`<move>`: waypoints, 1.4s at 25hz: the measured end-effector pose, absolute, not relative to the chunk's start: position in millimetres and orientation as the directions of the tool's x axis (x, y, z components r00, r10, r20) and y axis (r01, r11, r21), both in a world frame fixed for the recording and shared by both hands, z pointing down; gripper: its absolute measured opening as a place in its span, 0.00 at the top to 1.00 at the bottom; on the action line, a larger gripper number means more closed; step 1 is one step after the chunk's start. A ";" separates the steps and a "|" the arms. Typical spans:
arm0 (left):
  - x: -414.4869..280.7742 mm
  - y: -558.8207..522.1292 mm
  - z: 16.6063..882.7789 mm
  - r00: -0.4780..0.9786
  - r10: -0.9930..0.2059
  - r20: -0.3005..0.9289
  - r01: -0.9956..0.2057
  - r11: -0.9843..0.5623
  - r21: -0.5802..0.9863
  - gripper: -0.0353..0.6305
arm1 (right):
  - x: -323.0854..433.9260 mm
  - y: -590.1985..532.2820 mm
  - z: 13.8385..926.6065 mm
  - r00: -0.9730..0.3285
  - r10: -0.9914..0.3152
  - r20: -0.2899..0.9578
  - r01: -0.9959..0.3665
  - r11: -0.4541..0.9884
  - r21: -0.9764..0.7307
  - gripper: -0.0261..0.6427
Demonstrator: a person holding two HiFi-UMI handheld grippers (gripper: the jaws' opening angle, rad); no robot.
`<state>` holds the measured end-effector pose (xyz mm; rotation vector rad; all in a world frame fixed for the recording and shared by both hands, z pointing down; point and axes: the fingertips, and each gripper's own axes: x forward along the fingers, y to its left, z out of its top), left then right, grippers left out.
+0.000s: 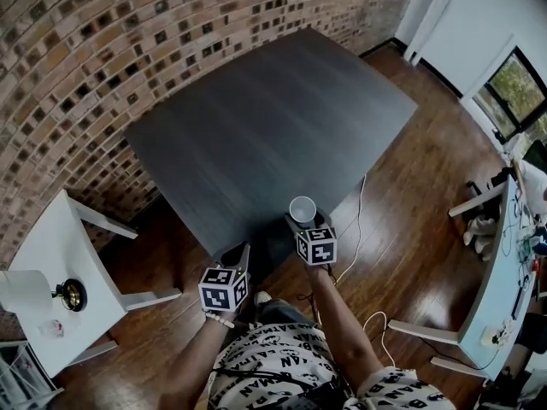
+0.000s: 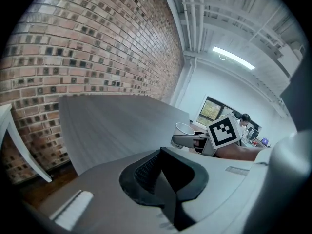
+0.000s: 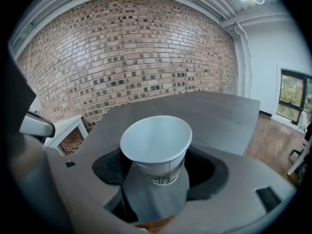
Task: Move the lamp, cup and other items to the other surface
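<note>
The cup [image 3: 157, 145] is judged to be on its way onto the dark table [image 1: 256, 118]: it is held at the near edge of that top, upright with a slight lean. It is gripped low on its sides by the right tongs [image 1: 308, 225], whose jaws are set partly apart, no wider than the cup's lower body, with the pads seemingly pressed against the paper. For the next move, the cup needs to be brought further in over the top, lowered until its base sits flat, and only then let go, since thin paper is easily crushed. The left tongs [image 1: 239, 254] are clenched on nothing, just beside the right ones, near the table's edge. The lamp [image 1: 27, 290] stands on the small white table [image 1: 51, 246], well apart, not yet fetched
</note>
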<state>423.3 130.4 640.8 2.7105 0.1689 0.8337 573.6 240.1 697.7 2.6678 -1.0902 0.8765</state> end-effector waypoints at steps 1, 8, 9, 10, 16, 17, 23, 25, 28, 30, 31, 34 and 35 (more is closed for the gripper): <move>418.7 126.1 636.8 0.829 0.188 0.527 0.015 -0.949 0.316 0.94 | 569.2 235.7 691.1 0.567 -0.608 0.556 -0.684 -0.723 -0.093 0.47; 369.4 78.3 613.4 0.855 0.096 0.509 -0.075 -0.950 0.304 0.94 | 523.3 178.8 650.6 0.526 -0.668 0.526 -0.754 -0.653 -0.074 0.47; 359.7 69.9 610.4 0.859 0.078 0.507 -0.093 -0.949 0.303 0.94 | 514.4 167.2 645.8 0.514 -0.679 0.523 -0.767 -0.637 -0.073 0.47; 349.5 60.7 607.4 0.862 0.058 0.504 -0.113 -0.947 0.301 0.94 | 505.1 154.1 641.0 0.501 -0.693 0.519 -0.782 -0.619 -0.073 0.47; 280.3 7.2 592.9 0.874 -0.057 0.483 -0.224 -0.929 0.296 0.94 | 440.0 75.0 617.5 0.419 -0.764 0.491 -0.860 -0.507 -0.055 0.47; 268.0 -1.1 591.3 0.874 -0.073 0.480 -0.239 -0.925 0.295 0.94 | 428.3 63.1 614.1 0.407 -0.773 0.486 -0.870 -0.491 -0.053 0.47; 188.1 -48.9 583.5 0.866 -0.178 0.468 -0.343 -0.893 0.293 0.94 | 353.1 -7.6 597.6 0.314 -0.827 0.465 -0.925 -0.377 -0.045 0.47; 163.2 -61.1 581.7 0.860 -0.209 0.465 -0.372 -0.881 0.293 0.94 | 328.6 -26.2 592.5 0.287 -0.840 0.461 -0.938 -0.344 -0.043 0.47; 126.8 -76.1 580.0 0.851 -0.252 0.461 -0.415 -0.860 0.297 0.94 | 294.9 -49.2 589.3 0.246 -0.851 0.463 -0.955 -0.294 -0.033 0.47; 101.5 -84.7 579.8 0.843 -0.279 0.460 -0.444 -0.844 0.302 0.94 | 272.0 -63.8 586.6 0.220 -0.858 0.464 -0.964 -0.263 -0.028 0.47; 88.5 -89.0 579.9 0.838 -0.293 0.460 -0.458 -0.835 0.304 0.94 | 260.6 -71.4 585.9 0.207 -0.861 0.465 -0.969 -0.247 -0.027 0.47; 51.7 -99.0 581.0 0.822 -0.334 0.461 -0.503 -0.805 0.314 0.94 | 229.7 -93.5 584.7 0.164 -0.868 0.469 -0.980 -0.196 -0.020 0.47; 40.9 -100.9 582.2 0.816 -0.346 0.463 -0.517 -0.795 0.317 0.94 | 221.1 -100.6 583.4 0.150 -0.870 0.470 -0.984 -0.179 -0.017 0.47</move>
